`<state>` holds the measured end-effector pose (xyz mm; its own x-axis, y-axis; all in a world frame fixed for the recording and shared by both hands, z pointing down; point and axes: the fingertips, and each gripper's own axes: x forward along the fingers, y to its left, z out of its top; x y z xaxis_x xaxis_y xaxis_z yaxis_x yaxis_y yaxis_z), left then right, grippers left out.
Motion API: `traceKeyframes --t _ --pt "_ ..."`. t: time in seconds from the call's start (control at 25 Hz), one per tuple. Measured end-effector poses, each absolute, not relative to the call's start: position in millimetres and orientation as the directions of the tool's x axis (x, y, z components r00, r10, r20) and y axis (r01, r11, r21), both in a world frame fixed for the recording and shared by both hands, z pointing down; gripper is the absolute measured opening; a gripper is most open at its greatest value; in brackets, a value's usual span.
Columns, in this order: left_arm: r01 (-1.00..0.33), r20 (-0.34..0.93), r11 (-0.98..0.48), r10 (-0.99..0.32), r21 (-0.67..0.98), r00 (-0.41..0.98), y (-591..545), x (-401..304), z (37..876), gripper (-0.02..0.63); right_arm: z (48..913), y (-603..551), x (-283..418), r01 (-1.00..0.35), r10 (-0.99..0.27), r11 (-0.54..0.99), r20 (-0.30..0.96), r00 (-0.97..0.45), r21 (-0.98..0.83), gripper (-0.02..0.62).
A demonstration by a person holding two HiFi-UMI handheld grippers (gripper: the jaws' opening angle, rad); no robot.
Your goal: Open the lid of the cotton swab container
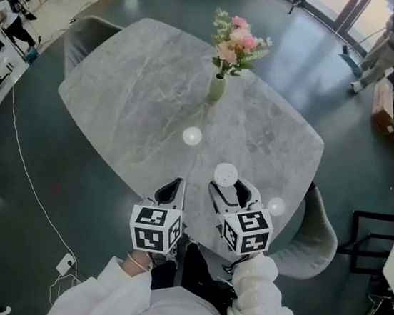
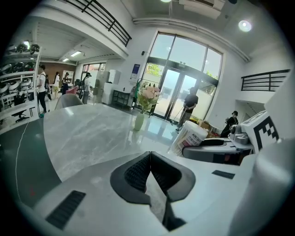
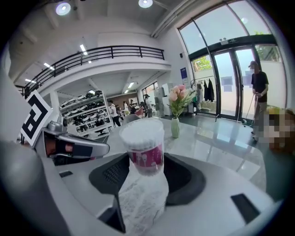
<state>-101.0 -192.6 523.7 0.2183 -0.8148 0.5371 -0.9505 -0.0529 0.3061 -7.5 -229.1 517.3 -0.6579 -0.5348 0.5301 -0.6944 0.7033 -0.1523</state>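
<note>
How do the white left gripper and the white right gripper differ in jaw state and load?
Load: the left gripper holds nothing; the right gripper grips a clear, pink-labelled cylindrical cotton swab container.
Jaw gap: the left gripper's jaws meet; the right gripper's jaws stand apart at the container's width.
Shared: both are white, carry marker cubes and sit side by side over the near edge of the grey marble table.

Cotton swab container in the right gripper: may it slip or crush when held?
Probably light: the cotton swab container seems filled only with swabs. Its smooth round wall may turn or slip in a grip. Clear plastic could flex if squeezed.
</note>
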Motion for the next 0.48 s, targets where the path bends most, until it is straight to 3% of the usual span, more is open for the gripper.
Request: traceKeyframes --t 0.48 --pt "-0.915 0.426 -0.261 -0.822 0.308 0.378 -178 -52 461 0.008 459 -197 29 -0.772 -0.641 0.625 0.49 -0.591 -0.114 0.287"
